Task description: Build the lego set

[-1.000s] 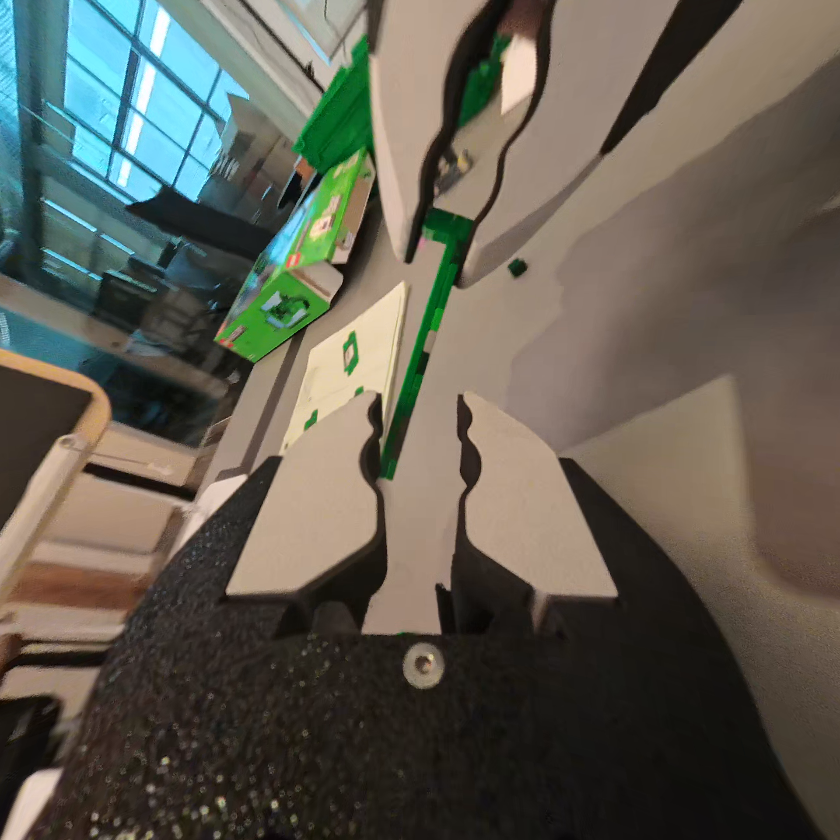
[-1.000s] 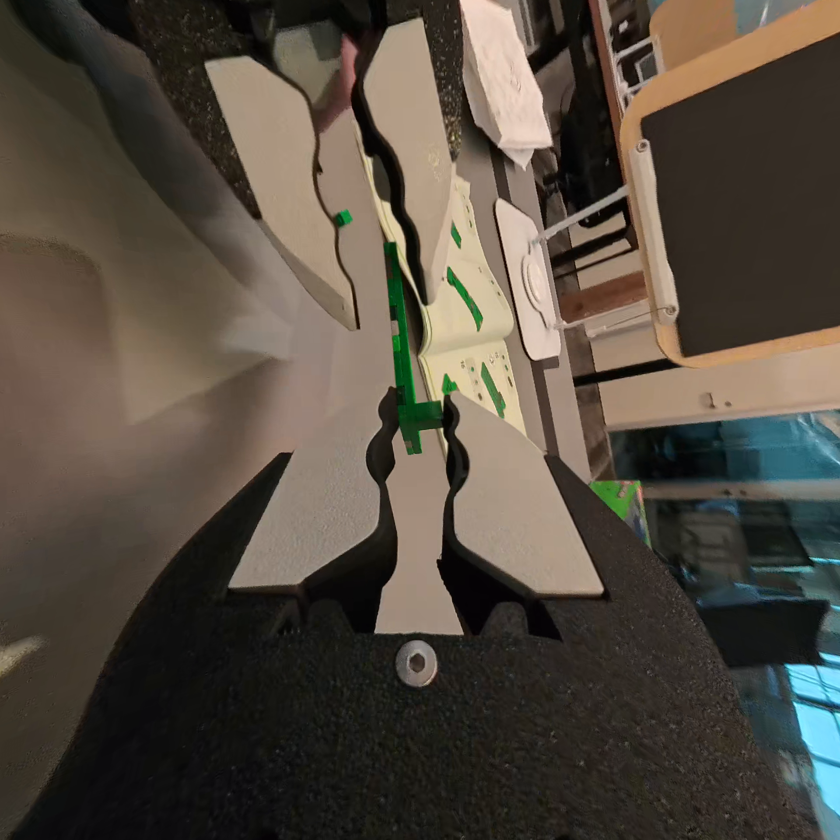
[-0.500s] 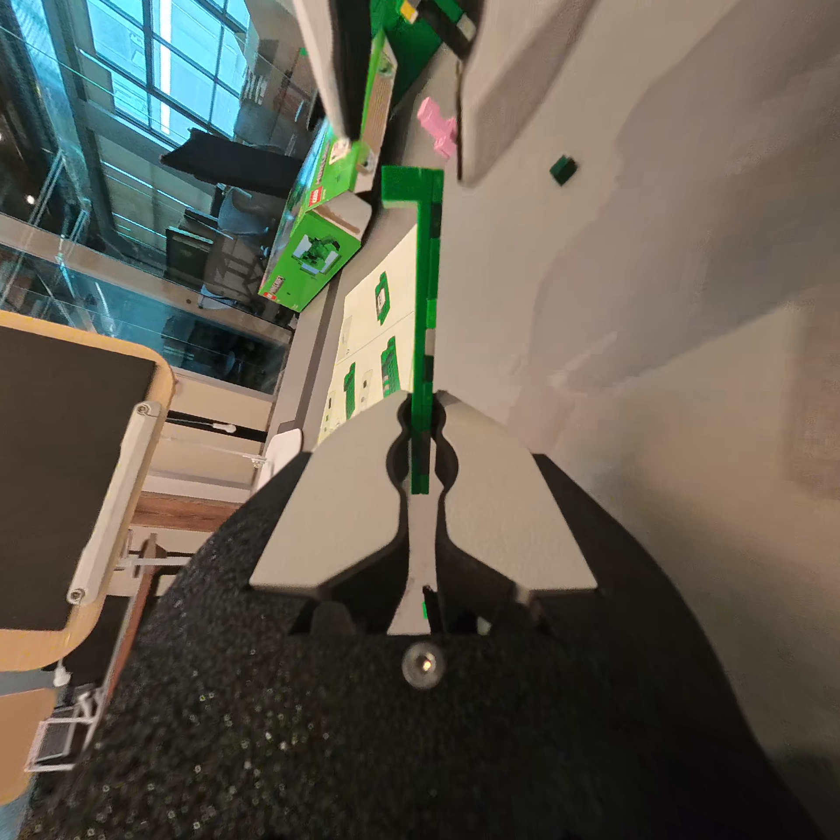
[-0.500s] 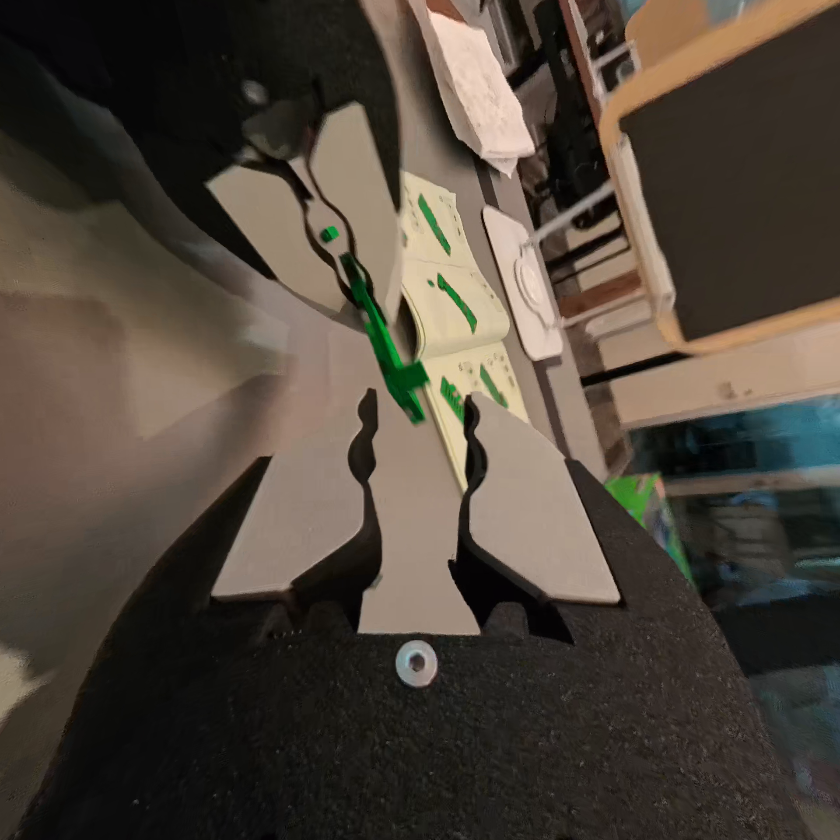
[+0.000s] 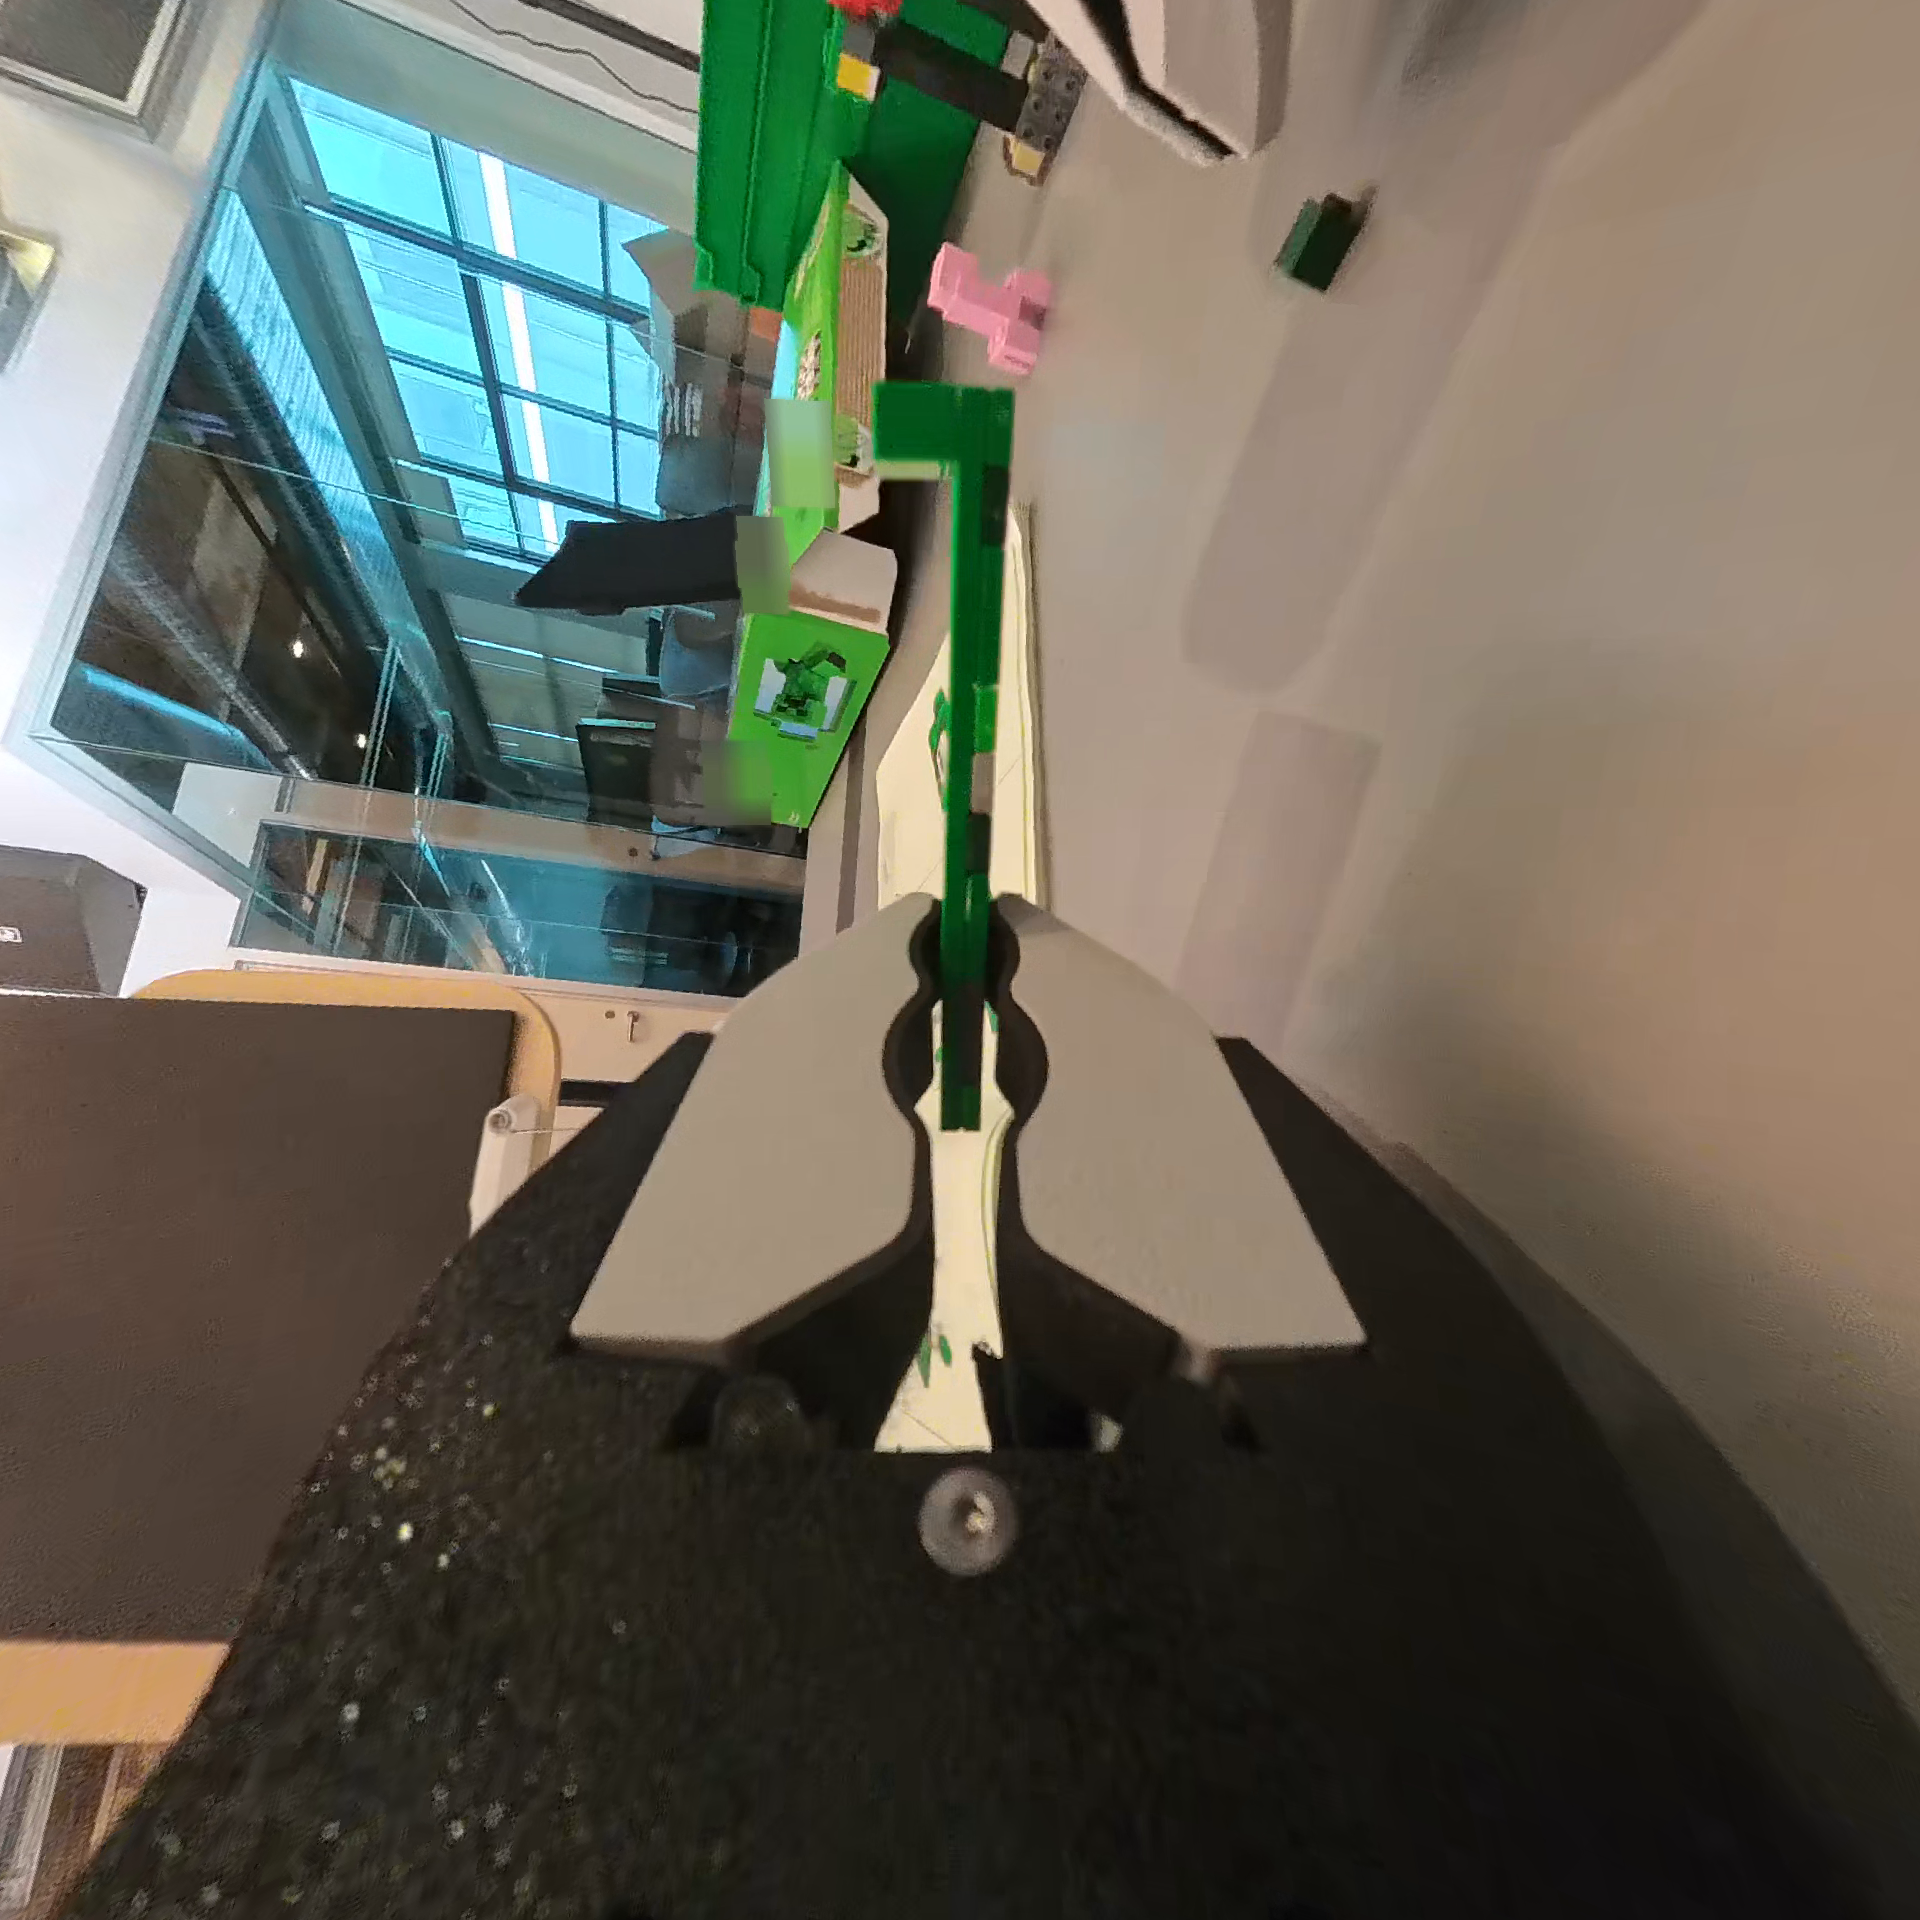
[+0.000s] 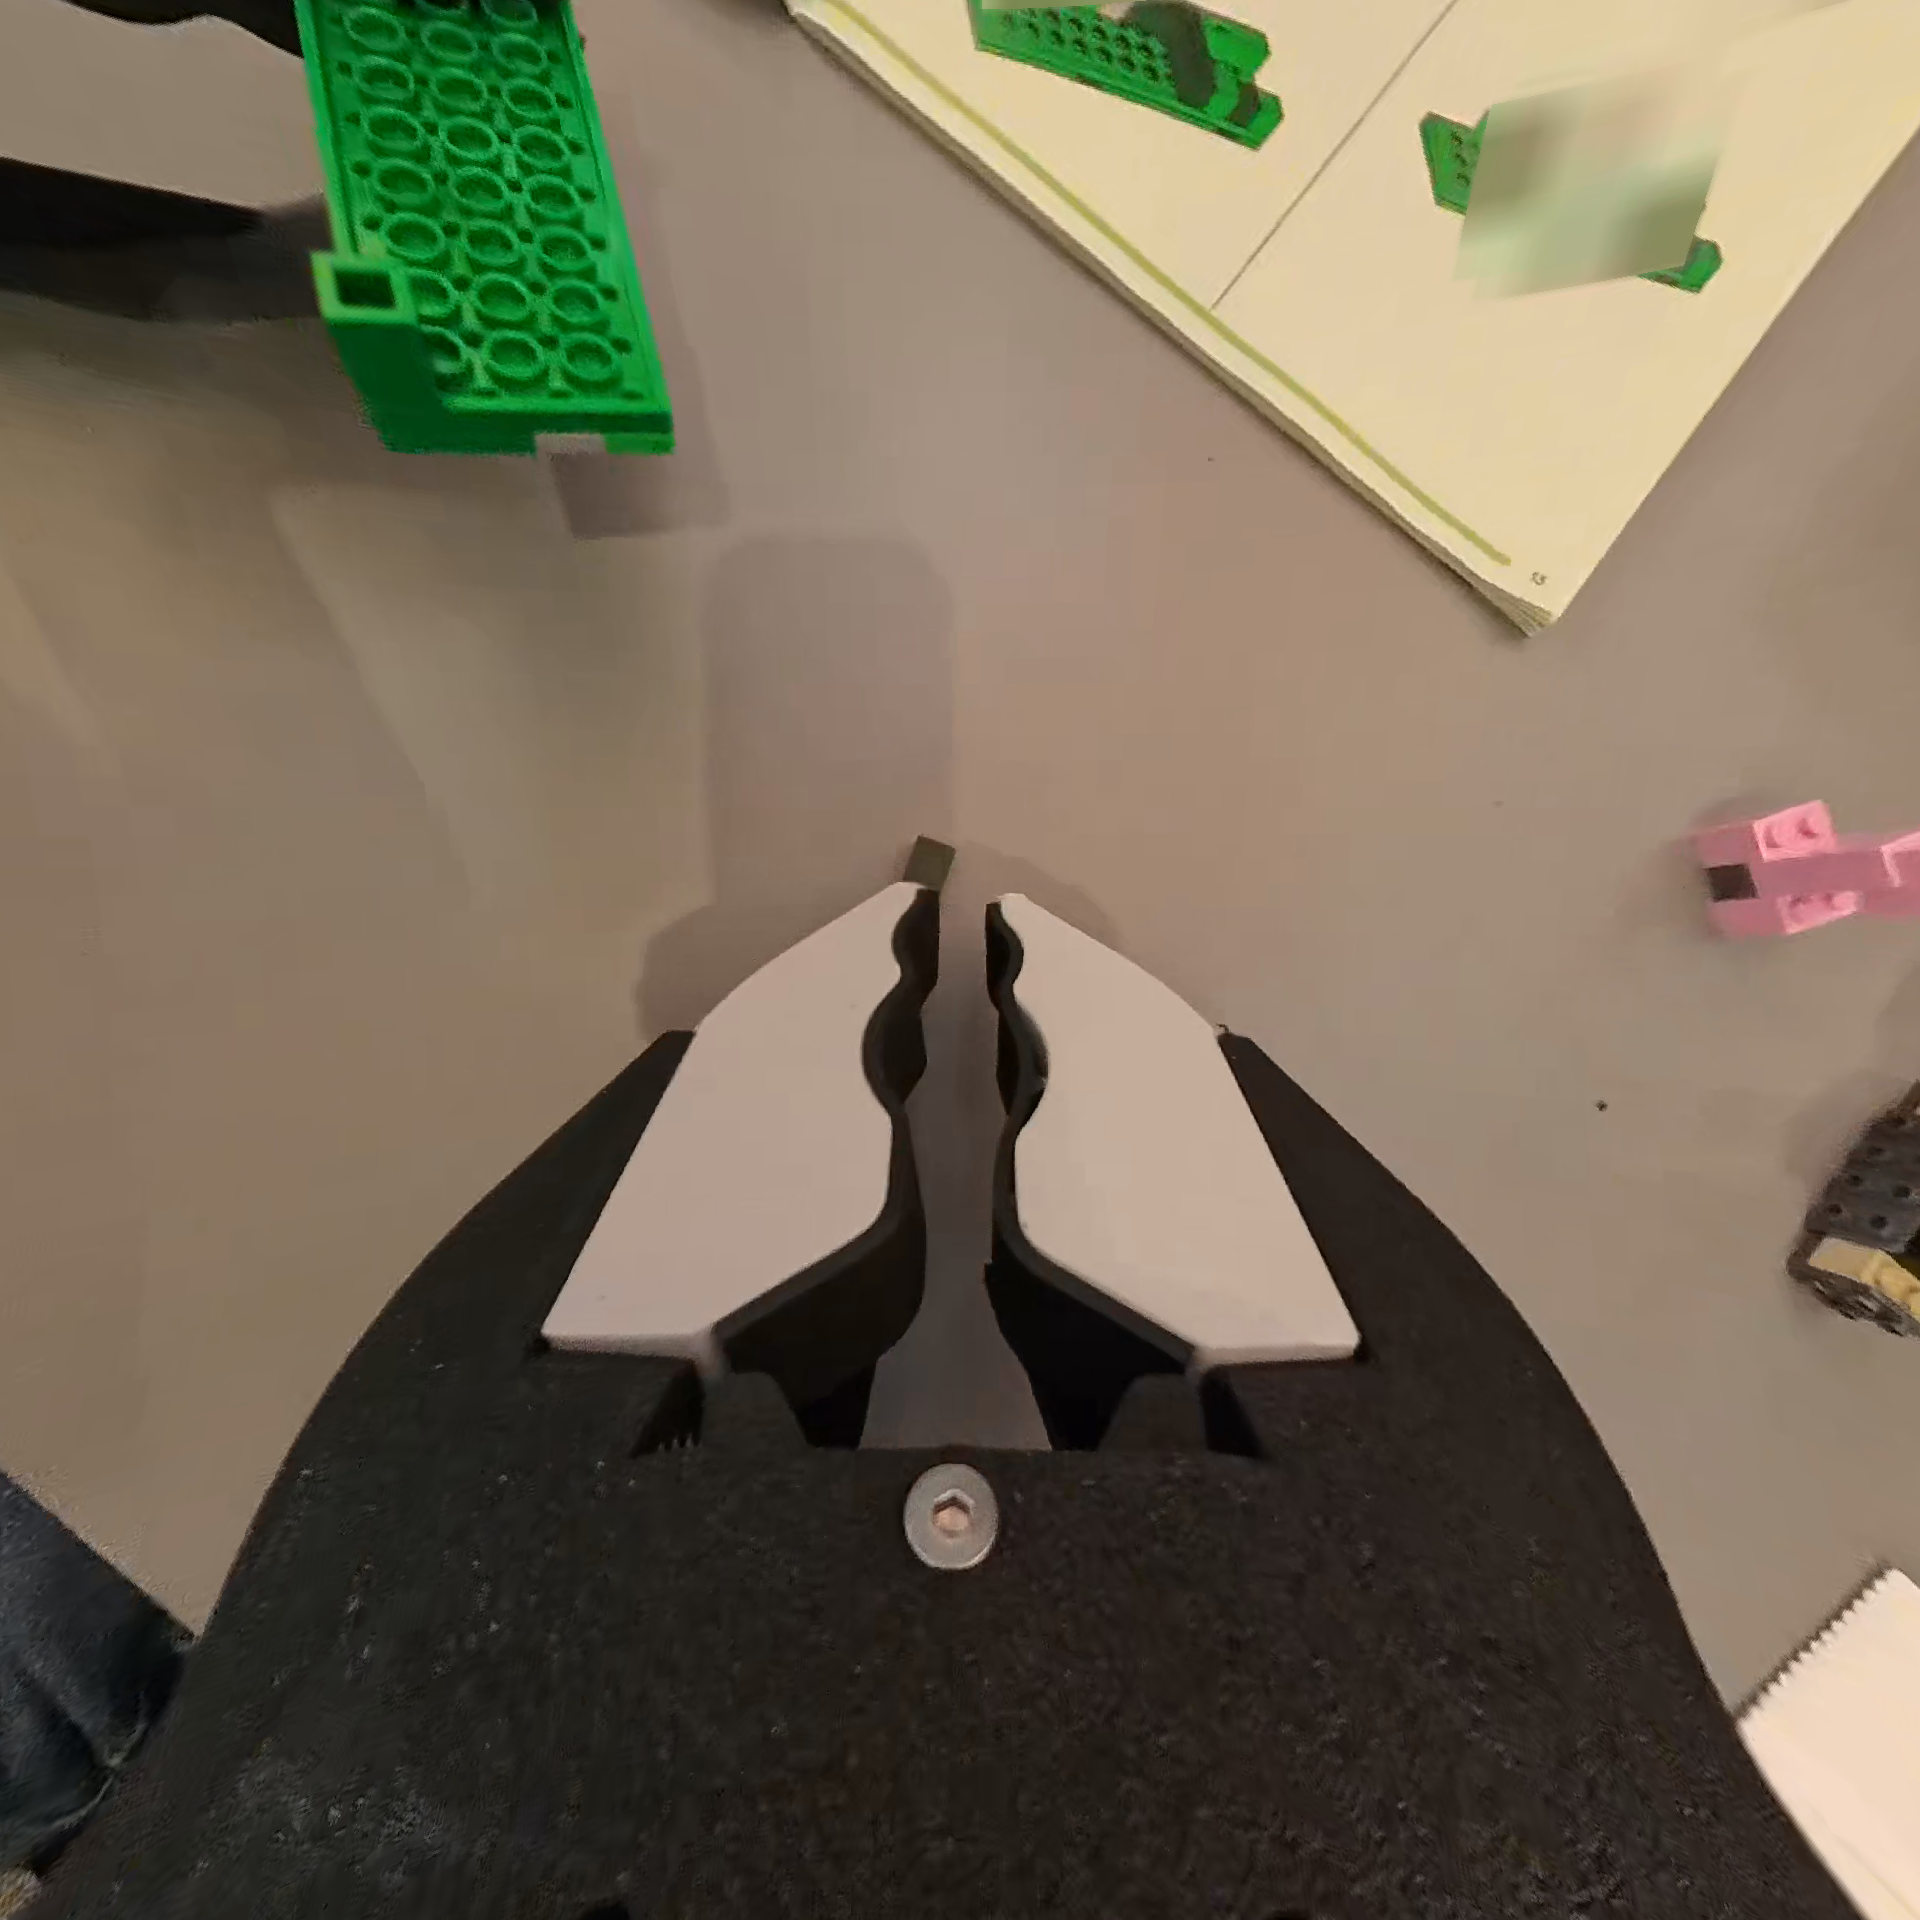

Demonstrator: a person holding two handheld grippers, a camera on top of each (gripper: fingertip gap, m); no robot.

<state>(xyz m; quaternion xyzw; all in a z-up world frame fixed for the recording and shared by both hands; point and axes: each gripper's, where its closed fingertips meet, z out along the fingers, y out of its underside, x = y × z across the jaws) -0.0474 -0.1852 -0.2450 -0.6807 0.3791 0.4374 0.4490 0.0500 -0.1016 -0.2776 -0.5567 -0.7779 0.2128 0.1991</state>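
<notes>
My left gripper (image 5: pixel 966 914) is shut on the near end of a long green plate assembly (image 5: pixel 971 623), held edge-on above the grey table. In the right wrist view the plate's underside (image 6: pixel 488 229) hangs at the upper left. My right gripper (image 6: pixel 961 904) points down at the table with its jaws a narrow gap apart and nothing between them. A small dark green brick (image 6: pixel 928 860) lies on the table just past its left fingertip. The brick also shows in the left wrist view (image 5: pixel 1320 239), near one right finger (image 5: pixel 1143 94).
An open instruction booklet (image 6: pixel 1403 260) lies at the upper right. A pink pig build (image 6: pixel 1808 883) and a dark build (image 6: pixel 1870 1226) sit at the right, a white toothed-edge sheet (image 6: pixel 1849 1745) at the lower right. The green set box (image 5: pixel 805 717) and a green build (image 5: pixel 790 135) stand beyond. There is about 15 centimeters between the tips of the two grippers.
My left gripper closed on the green plate and lifted it off the table. My right gripper left the plate's far end, swung down over the table and narrowed its jaws.
</notes>
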